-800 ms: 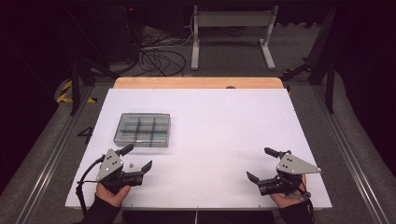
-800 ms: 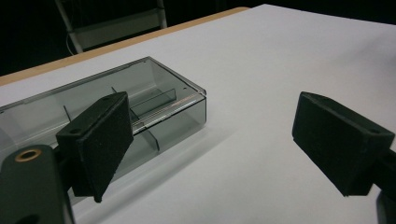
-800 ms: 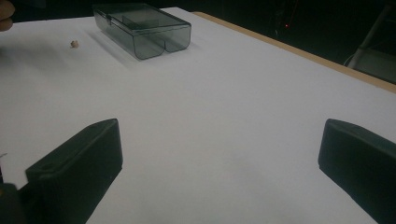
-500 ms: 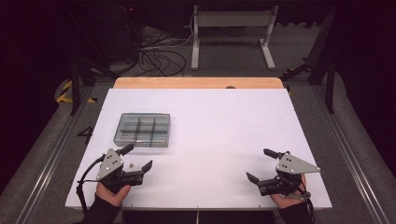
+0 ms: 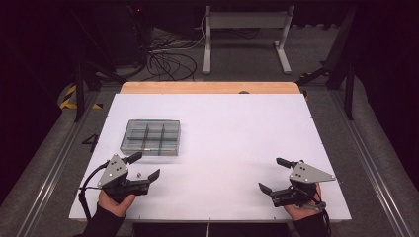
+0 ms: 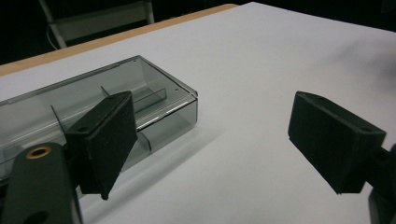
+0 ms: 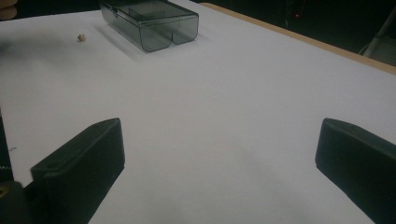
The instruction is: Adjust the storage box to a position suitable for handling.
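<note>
A clear grey compartment box (image 5: 150,137) with its lid closed lies on the left part of the white table (image 5: 222,133). Just in front of it my left gripper (image 5: 145,165) rests low at the near left, open, nothing between its jaws. A tiny pale part (image 5: 140,174) lies on the sheet between those jaws. In the left gripper view the box (image 6: 88,112) stands close behind the left jaw. My right gripper (image 5: 273,174) sits at the near right, open and empty. In the right gripper view the box (image 7: 149,21) and the small part (image 7: 81,37) lie far off.
A bare wooden strip (image 5: 207,87) runs along the table's far edge. Beyond it stand a metal stand (image 5: 244,34) and coiled cables (image 5: 168,59) on the floor. Metal rails (image 5: 54,168) flank both sides of the table.
</note>
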A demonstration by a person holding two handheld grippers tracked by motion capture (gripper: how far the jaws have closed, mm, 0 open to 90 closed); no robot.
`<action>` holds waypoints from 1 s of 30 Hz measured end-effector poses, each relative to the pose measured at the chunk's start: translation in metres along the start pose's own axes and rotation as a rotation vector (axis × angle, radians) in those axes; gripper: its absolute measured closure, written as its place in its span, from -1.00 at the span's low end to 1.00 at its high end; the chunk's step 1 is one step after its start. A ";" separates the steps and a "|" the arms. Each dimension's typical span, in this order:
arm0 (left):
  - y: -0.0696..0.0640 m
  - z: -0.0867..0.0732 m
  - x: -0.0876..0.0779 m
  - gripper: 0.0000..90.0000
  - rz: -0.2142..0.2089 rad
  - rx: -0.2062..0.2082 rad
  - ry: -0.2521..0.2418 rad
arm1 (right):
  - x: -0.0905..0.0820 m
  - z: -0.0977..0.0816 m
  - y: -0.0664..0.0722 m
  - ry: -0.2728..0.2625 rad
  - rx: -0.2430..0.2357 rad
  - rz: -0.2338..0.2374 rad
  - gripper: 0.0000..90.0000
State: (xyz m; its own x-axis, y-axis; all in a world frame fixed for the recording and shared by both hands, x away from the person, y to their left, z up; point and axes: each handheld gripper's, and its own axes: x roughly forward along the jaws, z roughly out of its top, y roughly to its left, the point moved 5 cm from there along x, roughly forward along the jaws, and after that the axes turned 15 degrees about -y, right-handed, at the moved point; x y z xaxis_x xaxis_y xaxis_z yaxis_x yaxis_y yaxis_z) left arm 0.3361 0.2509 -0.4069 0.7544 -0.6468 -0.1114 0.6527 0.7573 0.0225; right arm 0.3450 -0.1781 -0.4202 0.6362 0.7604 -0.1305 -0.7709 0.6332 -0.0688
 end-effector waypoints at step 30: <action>0.013 0.022 0.005 -0.33 -0.003 0.024 0.065 | 0.005 -0.003 0.003 0.020 -0.009 0.020 -0.96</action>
State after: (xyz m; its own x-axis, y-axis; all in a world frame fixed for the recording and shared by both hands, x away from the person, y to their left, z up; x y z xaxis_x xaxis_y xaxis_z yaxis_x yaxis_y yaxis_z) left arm 0.3498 0.2555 -0.3849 0.7468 -0.6414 -0.1758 0.6571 0.7524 0.0459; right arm 0.3452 -0.1728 -0.4236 0.6202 0.7696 -0.1517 -0.7836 0.6167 -0.0747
